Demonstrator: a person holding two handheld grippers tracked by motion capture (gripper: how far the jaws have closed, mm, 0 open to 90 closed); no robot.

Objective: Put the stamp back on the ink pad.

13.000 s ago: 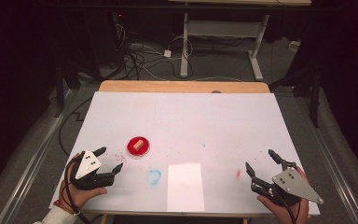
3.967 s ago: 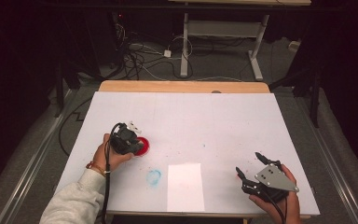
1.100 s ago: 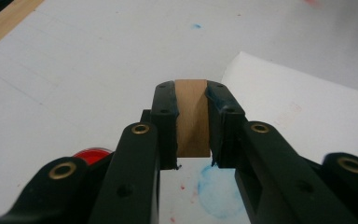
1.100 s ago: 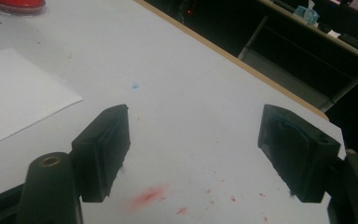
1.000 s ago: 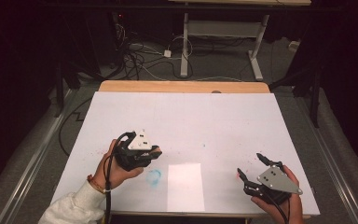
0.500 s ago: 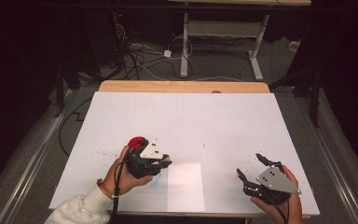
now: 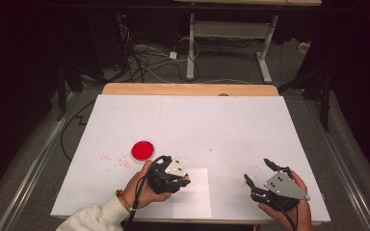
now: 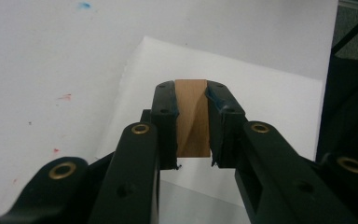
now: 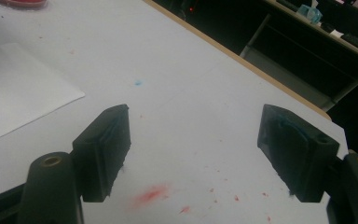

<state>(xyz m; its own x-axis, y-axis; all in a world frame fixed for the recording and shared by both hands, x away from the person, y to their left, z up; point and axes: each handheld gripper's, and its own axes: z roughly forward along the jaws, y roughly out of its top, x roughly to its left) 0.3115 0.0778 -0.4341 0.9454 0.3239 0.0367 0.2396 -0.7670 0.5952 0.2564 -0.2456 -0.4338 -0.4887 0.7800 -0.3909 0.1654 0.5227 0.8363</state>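
One wooden block (image 8: 193, 119) sits clamped in your left hand-held gripper (image 7: 172, 177), poised over the white paper sheet (image 8: 261, 93) near the red paint dish (image 7: 142, 150); I judge stamping comes next, so press it down squarely while your right hand-held gripper (image 7: 262, 177) waits open and empty on the table (image 7: 221, 120)

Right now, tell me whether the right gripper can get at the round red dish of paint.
Probably not without a long reach. The right gripper sits open at the table's near right, the round red dish lies far left, and the left gripper, holding a wooden block over the white paper sheet, sits between.
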